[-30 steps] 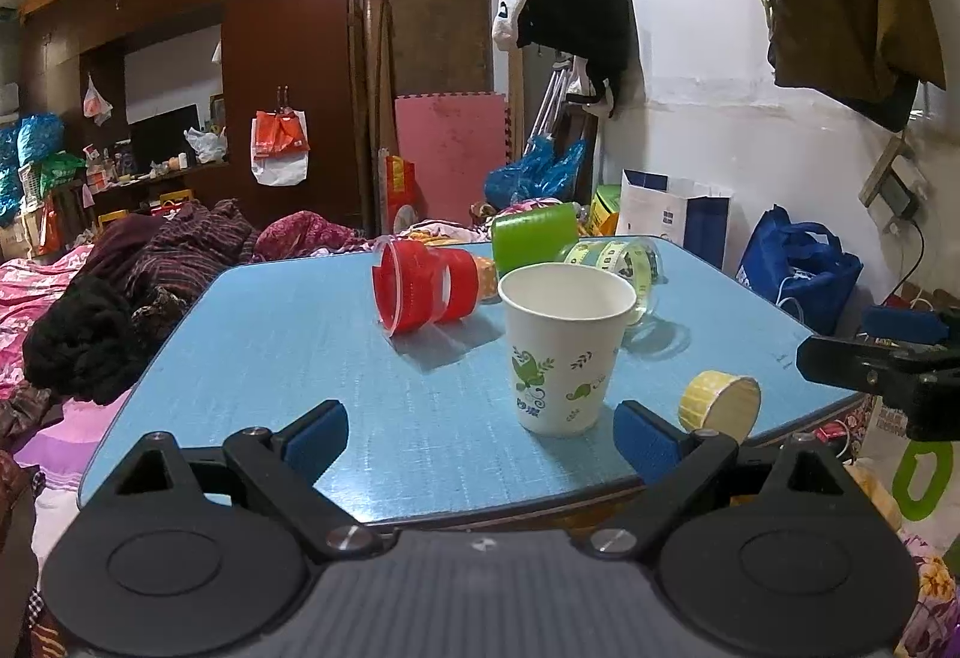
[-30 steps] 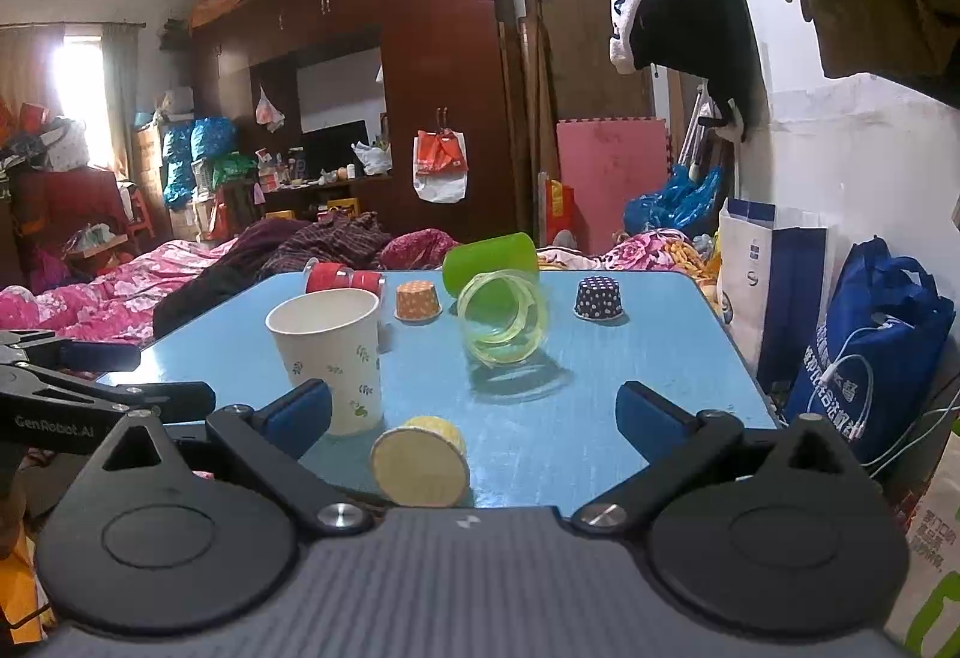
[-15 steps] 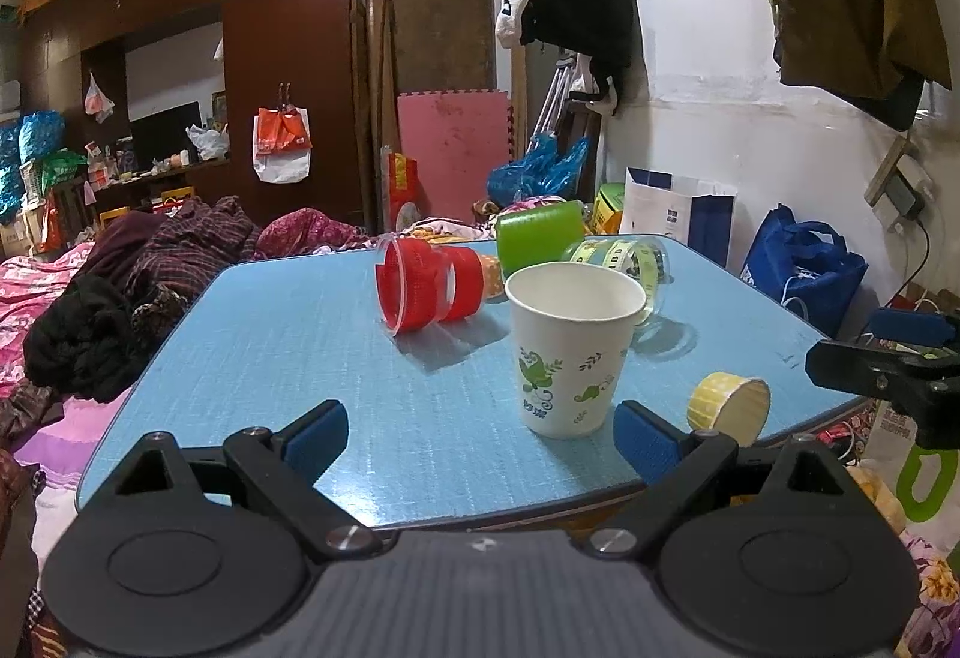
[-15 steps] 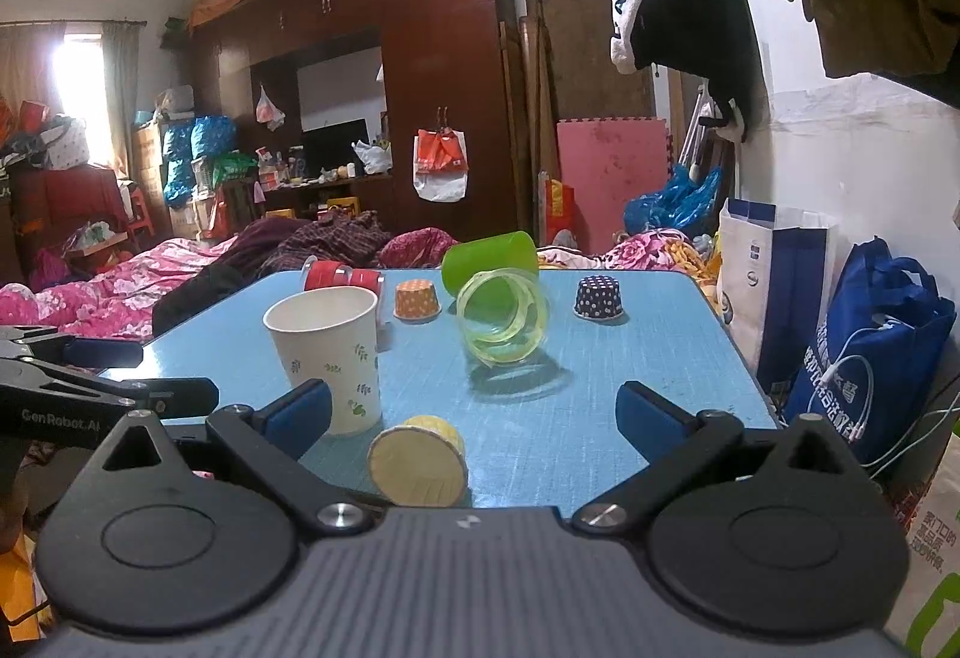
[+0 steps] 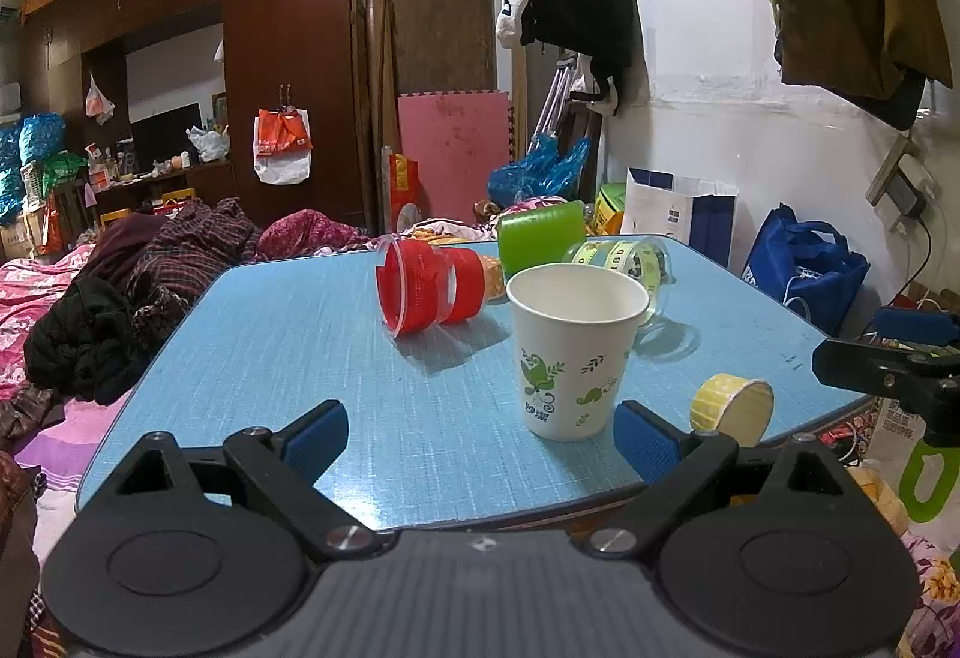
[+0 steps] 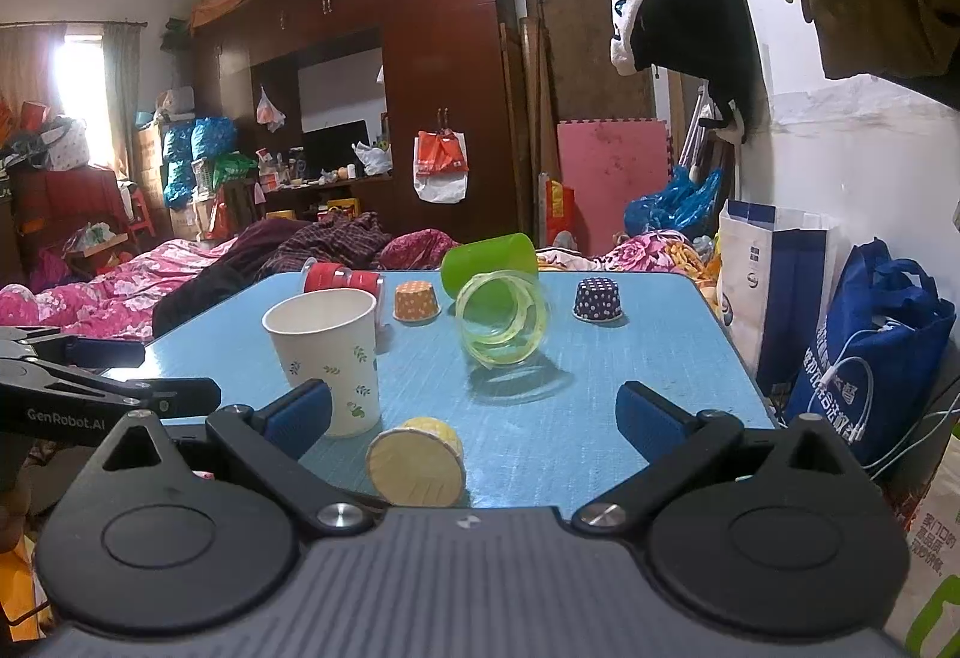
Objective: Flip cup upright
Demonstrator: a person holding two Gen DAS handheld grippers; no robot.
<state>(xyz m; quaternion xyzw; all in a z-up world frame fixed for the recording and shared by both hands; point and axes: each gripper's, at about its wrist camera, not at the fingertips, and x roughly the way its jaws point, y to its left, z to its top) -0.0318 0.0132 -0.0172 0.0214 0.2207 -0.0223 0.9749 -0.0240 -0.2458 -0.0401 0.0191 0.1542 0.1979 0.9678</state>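
Observation:
A white paper cup [image 5: 573,352] with green leaf prints stands upright on the blue table [image 5: 336,376]; it also shows in the right wrist view [image 6: 327,358]. A small yellow cup [image 6: 417,469] lies on its side at the near edge, also in the left wrist view [image 5: 732,406]. A clear cup with yellow stripes [image 6: 501,319], a green cup [image 6: 489,262] and a red cup [image 5: 429,286] lie on their sides. My left gripper [image 5: 480,433] is open and empty, near the paper cup. My right gripper [image 6: 474,412] is open and empty above the yellow cup.
An orange dotted cup [image 6: 416,301] and a dark dotted cup [image 6: 597,299] stand upside down at the table's far side. Bags [image 6: 870,352] stand by the wall on the right. A bed with clothes [image 5: 90,298] lies left of the table.
The left gripper has shifted slightly, so the cups sit a little further right and higher in its view. The right view is nearly unchanged. Both grippers stay open.

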